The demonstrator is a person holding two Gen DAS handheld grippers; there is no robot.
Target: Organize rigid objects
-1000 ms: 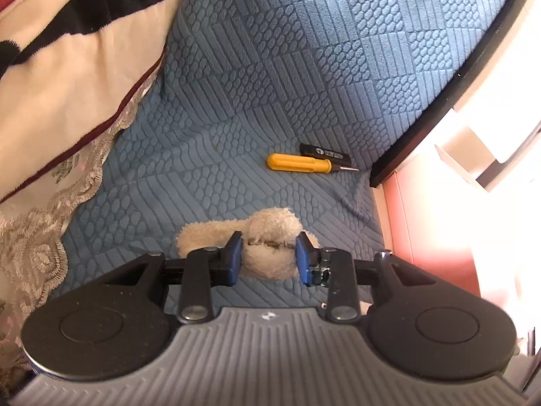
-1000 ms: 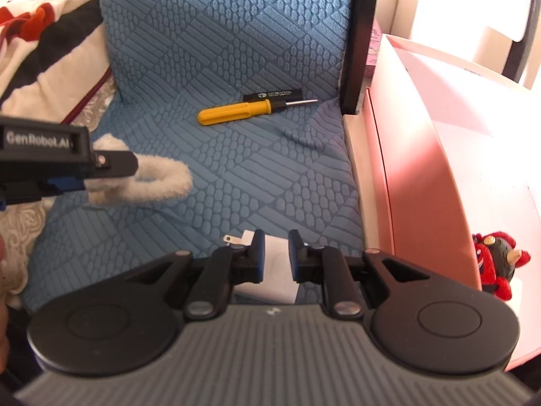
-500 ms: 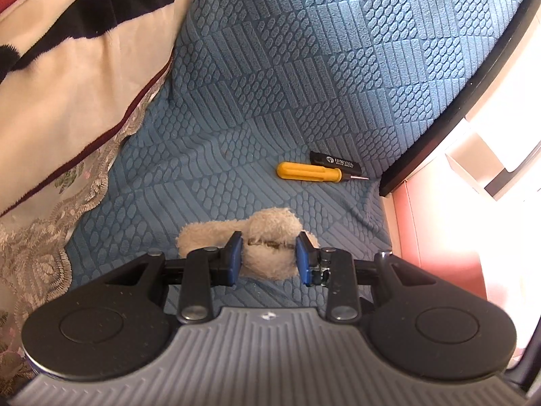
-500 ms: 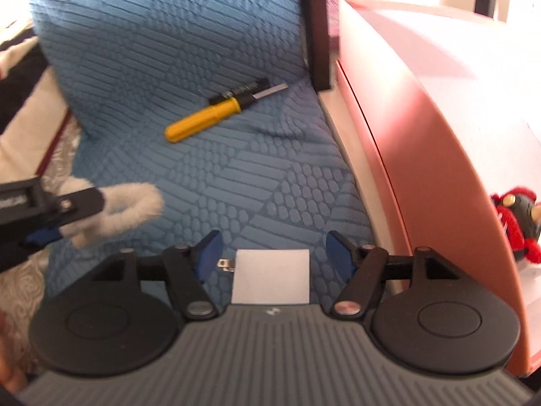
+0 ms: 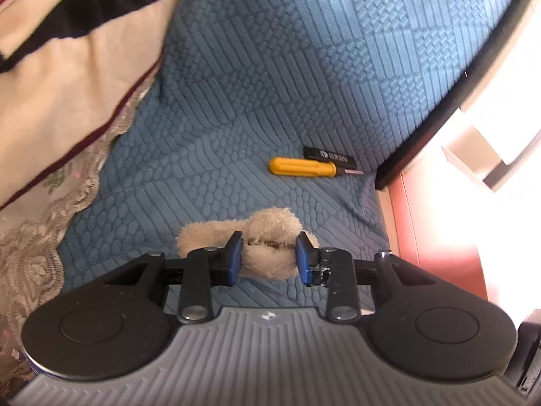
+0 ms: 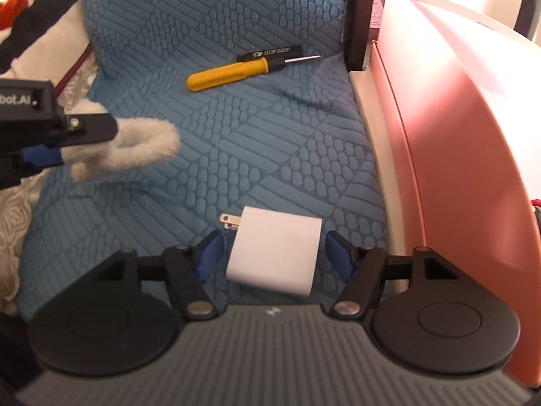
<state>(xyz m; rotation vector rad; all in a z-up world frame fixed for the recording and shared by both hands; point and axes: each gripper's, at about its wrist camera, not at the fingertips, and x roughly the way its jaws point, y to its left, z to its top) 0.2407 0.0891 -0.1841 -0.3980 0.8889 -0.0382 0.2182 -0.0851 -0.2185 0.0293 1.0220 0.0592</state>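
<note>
Blue quilted sofa cover (image 5: 257, 101) across most of both views, stitched in scale and stripe blocks. Cream blanket (image 5: 61, 77) with black and dark red stripes at upper left of the left-wrist view. Lace-edged floral cloth (image 5: 30, 253) below it, along the left edge. Dark wooden frame (image 6: 360, 17) upright at upper right of the right-wrist view. Pink curved panel (image 6: 456, 169) filling the right side.

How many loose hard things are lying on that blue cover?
3: a yellow screwdriver and a black stick side by side near the backrest, and a white plug at the front. Others may be hidden.
</note>
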